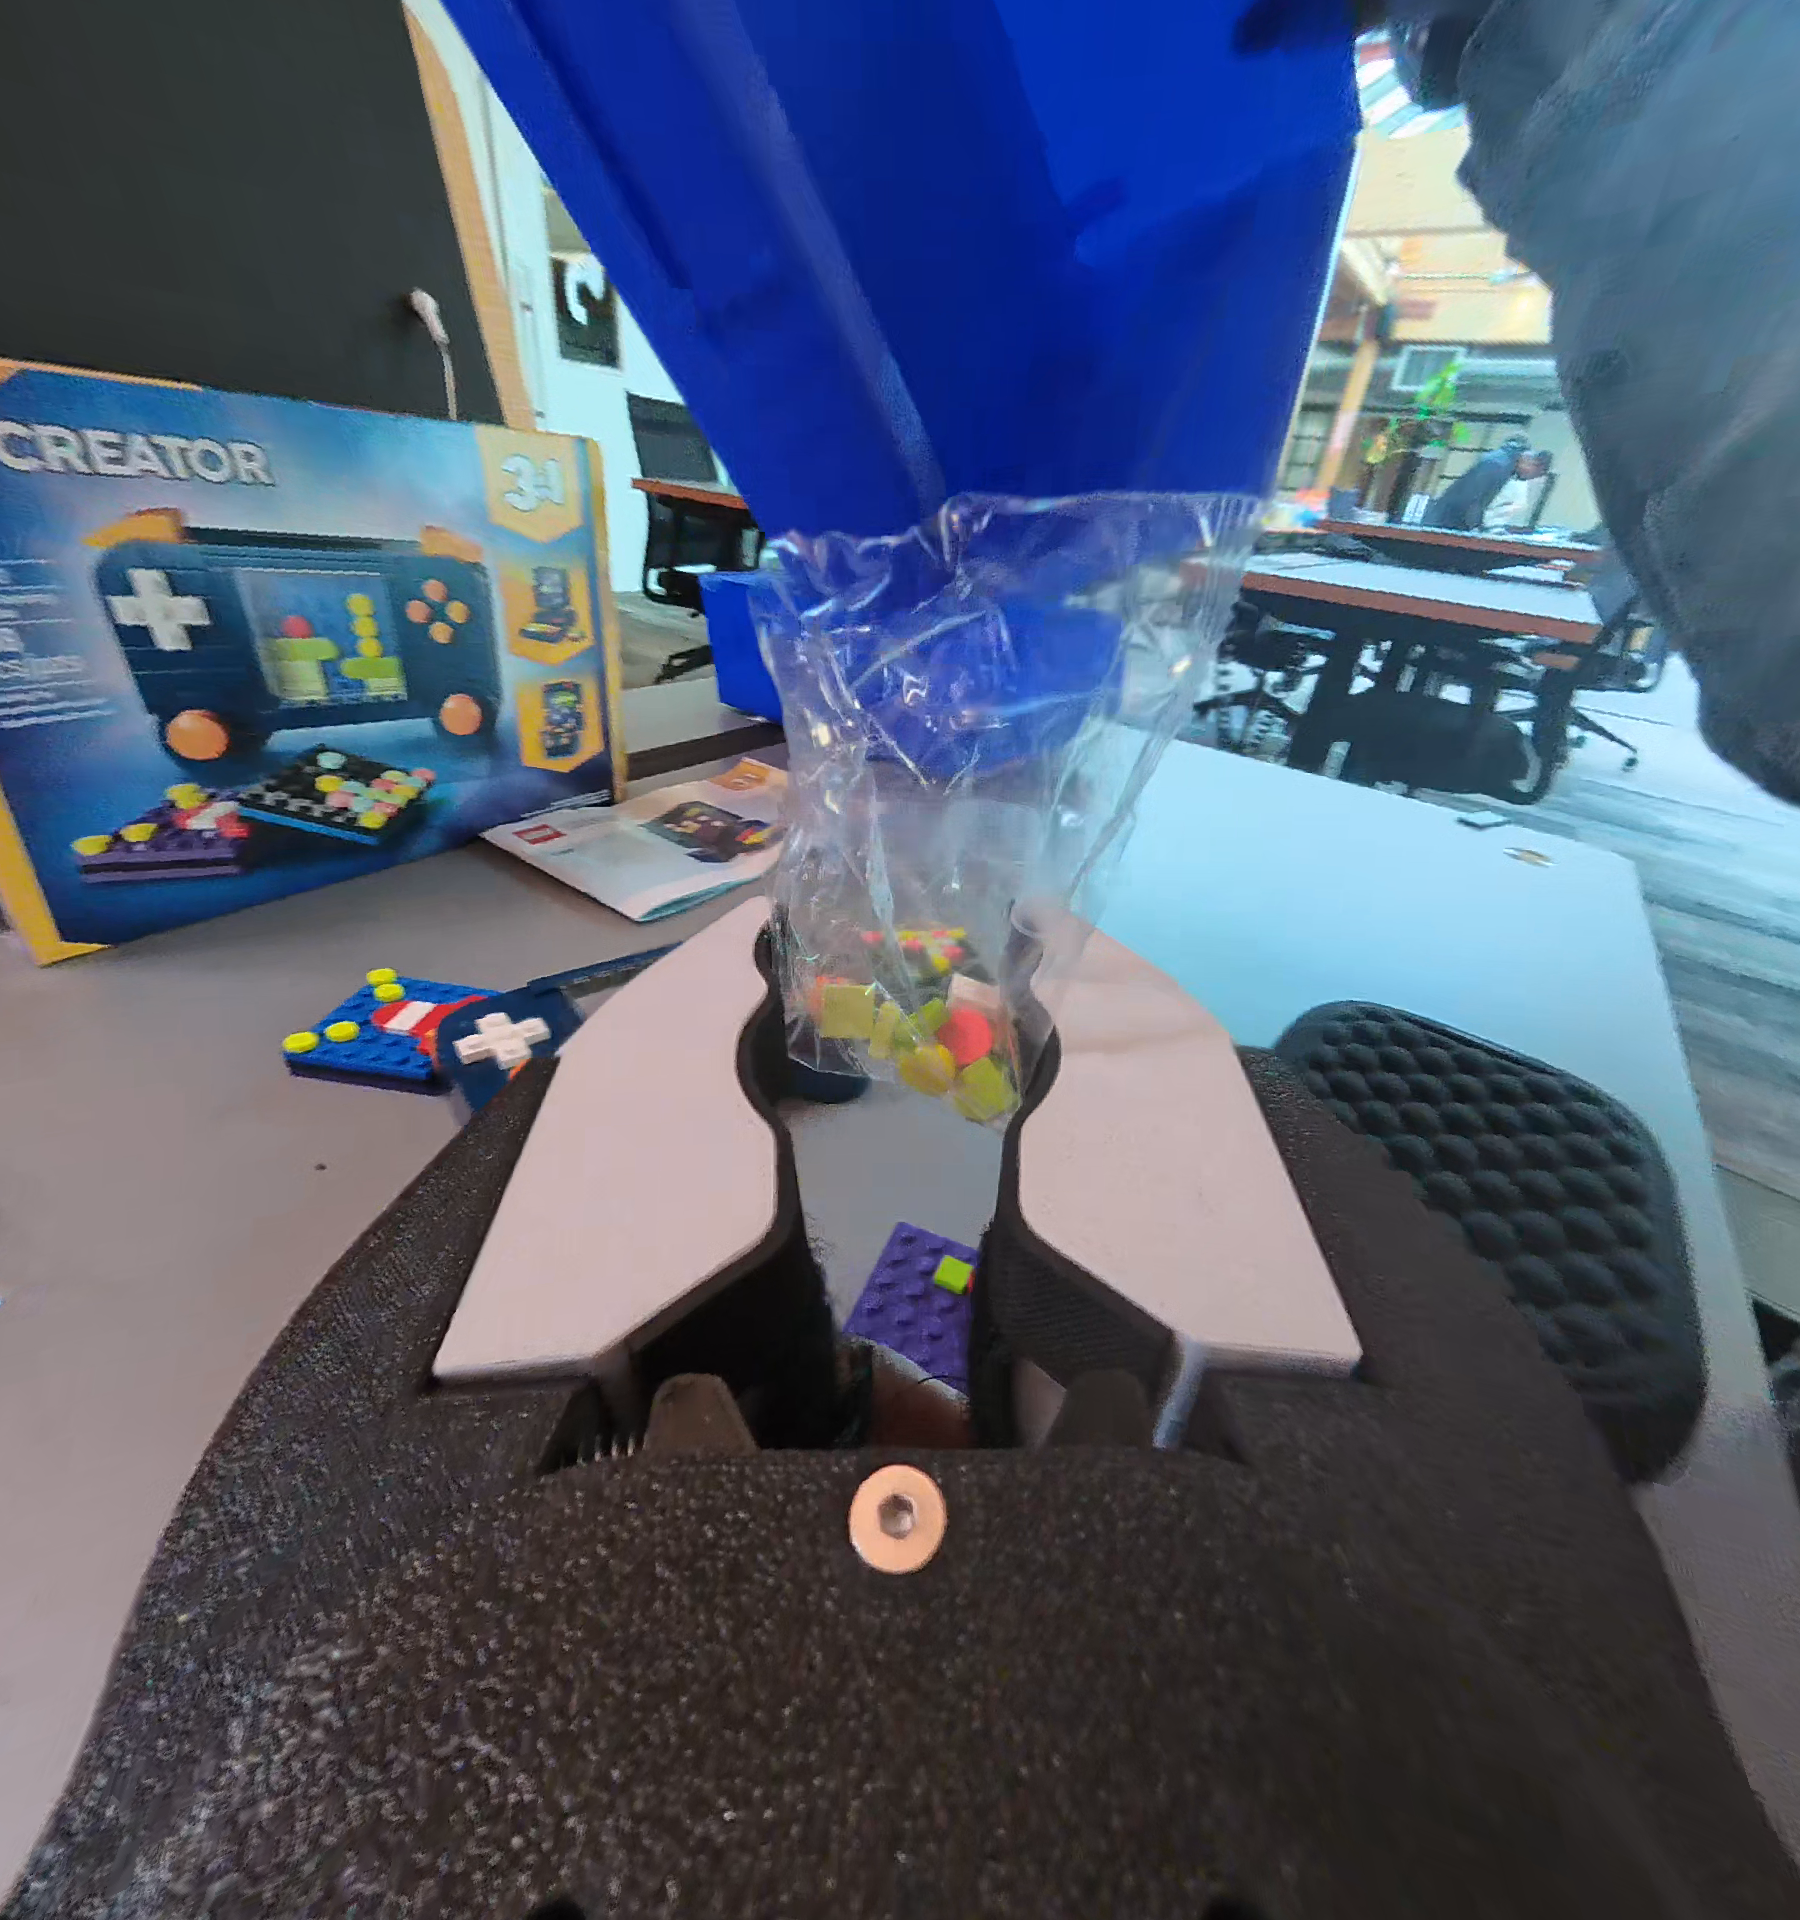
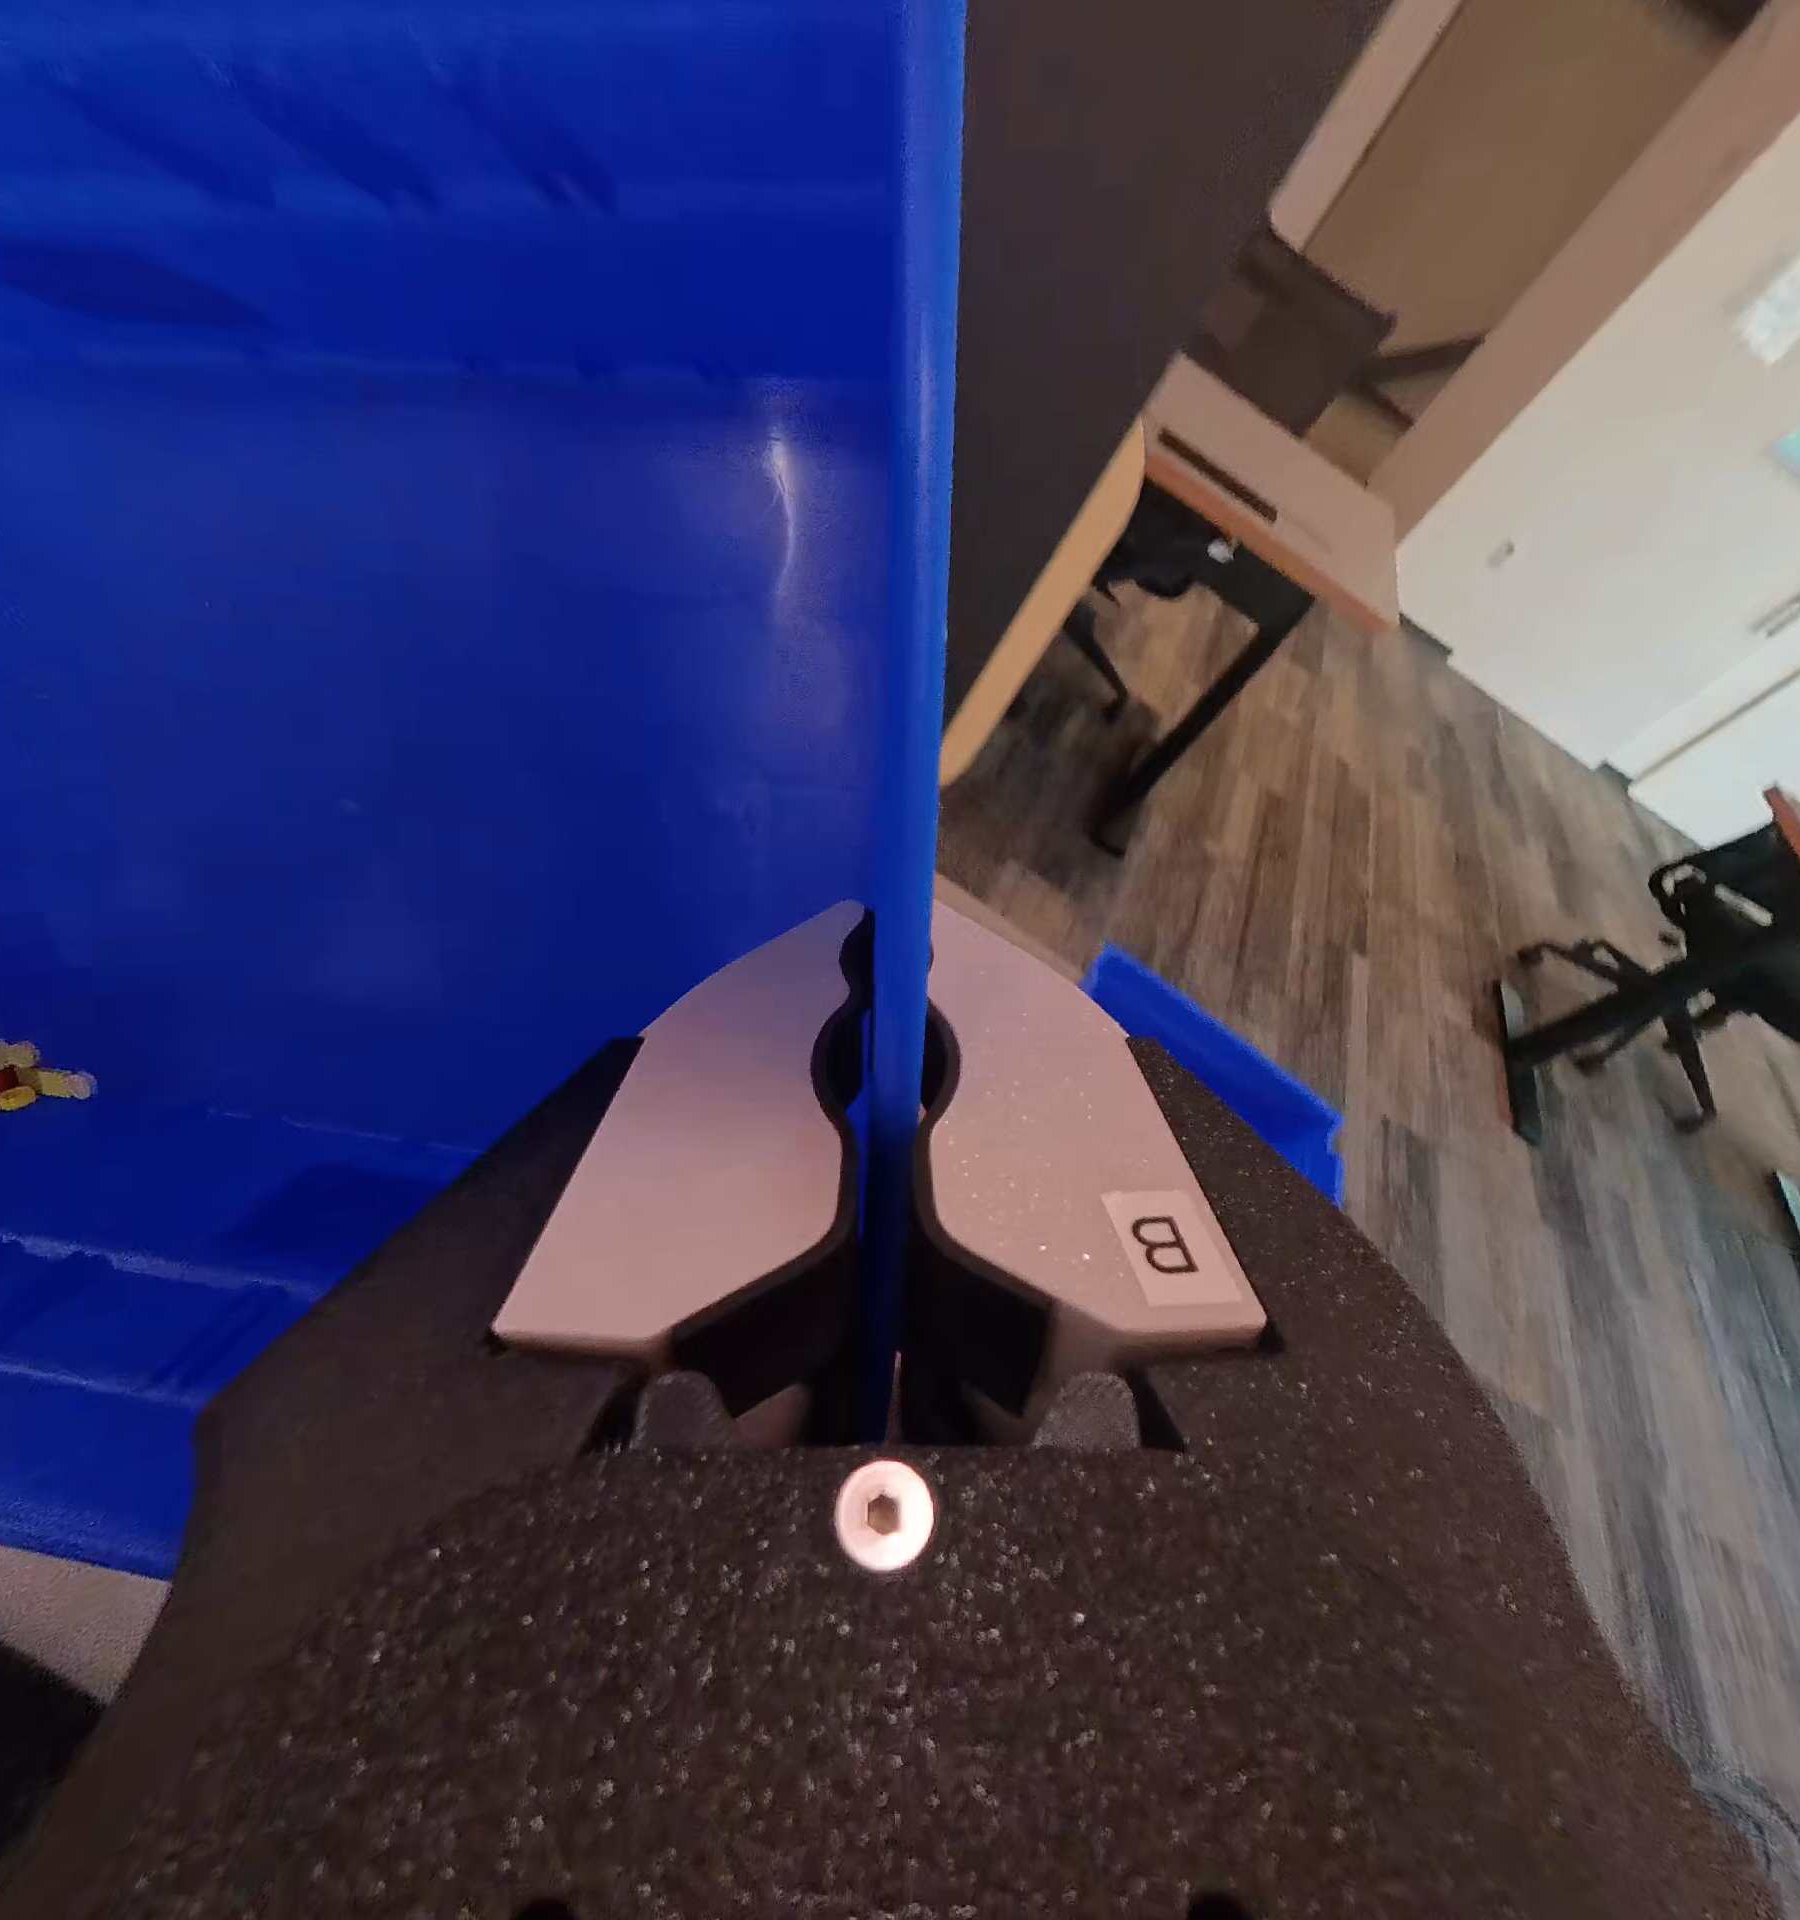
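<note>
My left gripper (image 1: 901, 956) is closed around the lower part of a clear plastic bag (image 1: 937, 790) that stands upright with its mouth open upward. Small yellow, lime and red pieces (image 1: 927, 1039) lie in the bag's bottom, between my fingertips. A blue plastic bin (image 1: 979, 260) is tilted over the bag with its corner in the bag's mouth. My right gripper (image 2: 896, 935) is shut on the thin edge of the blue bin's wall (image 2: 911, 520). A few small red, yellow and white pieces (image 2: 18, 1081) lie inside the bin at the left.
A toy brick set box (image 1: 283, 644) stands on the grey table (image 1: 148, 1195), with a booklet (image 1: 647, 842) and built blue brick plates (image 1: 397, 1029) before it. A purple plate (image 1: 911, 1299) lies under my left fingers. A black mesh chair back (image 1: 1478, 1195) is at right. Another blue bin (image 2: 1218, 1060) is behind. My right fingertips sit around 35 cm from my left ones.
</note>
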A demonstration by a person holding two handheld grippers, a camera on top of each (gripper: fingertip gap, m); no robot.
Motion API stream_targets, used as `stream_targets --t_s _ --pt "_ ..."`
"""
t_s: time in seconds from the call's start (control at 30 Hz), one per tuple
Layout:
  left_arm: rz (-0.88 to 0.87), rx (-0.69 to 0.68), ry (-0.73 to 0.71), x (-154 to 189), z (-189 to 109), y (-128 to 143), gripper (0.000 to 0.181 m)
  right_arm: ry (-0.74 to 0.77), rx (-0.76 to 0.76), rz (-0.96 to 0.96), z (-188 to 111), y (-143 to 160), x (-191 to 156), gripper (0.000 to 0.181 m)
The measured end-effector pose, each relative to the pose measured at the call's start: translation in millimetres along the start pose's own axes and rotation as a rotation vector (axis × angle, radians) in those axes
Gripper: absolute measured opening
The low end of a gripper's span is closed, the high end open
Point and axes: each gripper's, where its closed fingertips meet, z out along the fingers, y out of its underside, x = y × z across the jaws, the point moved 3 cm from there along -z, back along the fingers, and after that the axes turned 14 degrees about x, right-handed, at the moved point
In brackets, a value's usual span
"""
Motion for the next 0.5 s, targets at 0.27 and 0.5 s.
stream_targets --t_s 0.27,0.5 --pt "0.073 -0.081 -0.101 -11.3 -0.4 7.5 0.038 -0.074 0.169 -0.1 21.2 -72.2 -47.9 0.002" --pt "0.078 -0.095 -0.166 -21.0 -3.5 7.7 0.038 -0.081 0.268 -0.242 15.4 -113.8 -85.1 0.002"
